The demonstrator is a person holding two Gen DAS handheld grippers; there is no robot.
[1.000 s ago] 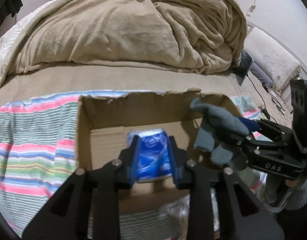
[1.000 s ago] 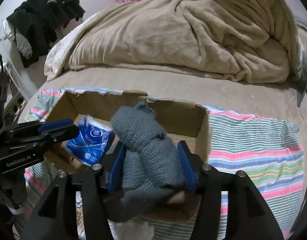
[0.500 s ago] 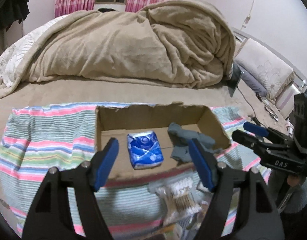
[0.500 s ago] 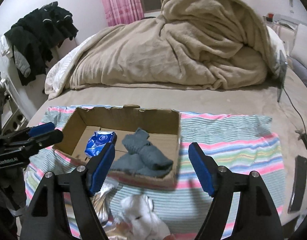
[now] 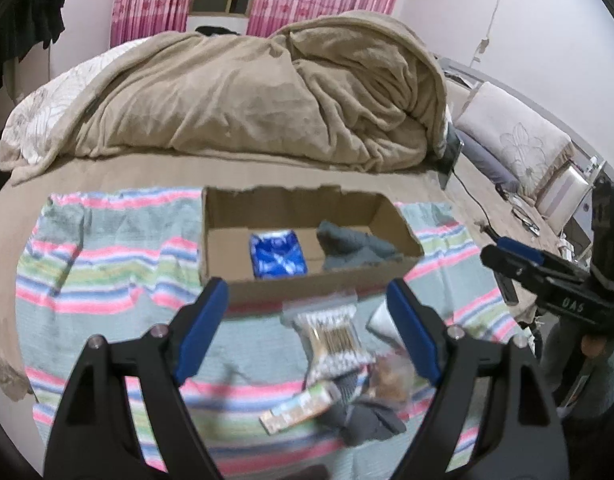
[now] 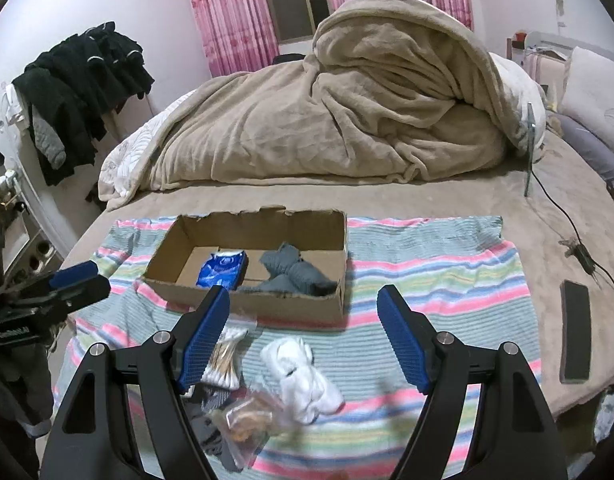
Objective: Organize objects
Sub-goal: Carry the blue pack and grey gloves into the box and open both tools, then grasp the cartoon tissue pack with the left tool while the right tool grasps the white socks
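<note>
An open cardboard box [image 5: 307, 286] [image 6: 251, 300] sits on a striped towel [image 5: 107, 276] on the bed. Inside lie a blue packet [image 5: 278, 254] [image 6: 222, 269] and grey socks [image 5: 353, 246] [image 6: 297, 272]. In front of the box lie a bag of cotton swabs [image 5: 335, 338] [image 6: 226, 354], a white sock bundle [image 6: 303, 376], a clear bag of small brown items [image 6: 247, 420], a small printed box [image 5: 299, 406] and a dark grey cloth [image 5: 367, 416]. My left gripper [image 5: 307, 332] is open and empty, above the loose items. My right gripper [image 6: 303, 332] is open and empty, in front of the box.
A heaped beige blanket [image 6: 339, 112] fills the far bed. A black phone [image 6: 575, 332] and a charger cable [image 6: 575, 240] lie at the right. Dark clothes [image 6: 79, 92] hang at the left wall. Pillows [image 5: 515, 148] stand at the right.
Both grippers let go, the left of the blue packet and the right of the grey socks, into the box. Both opened and drew back and up.
</note>
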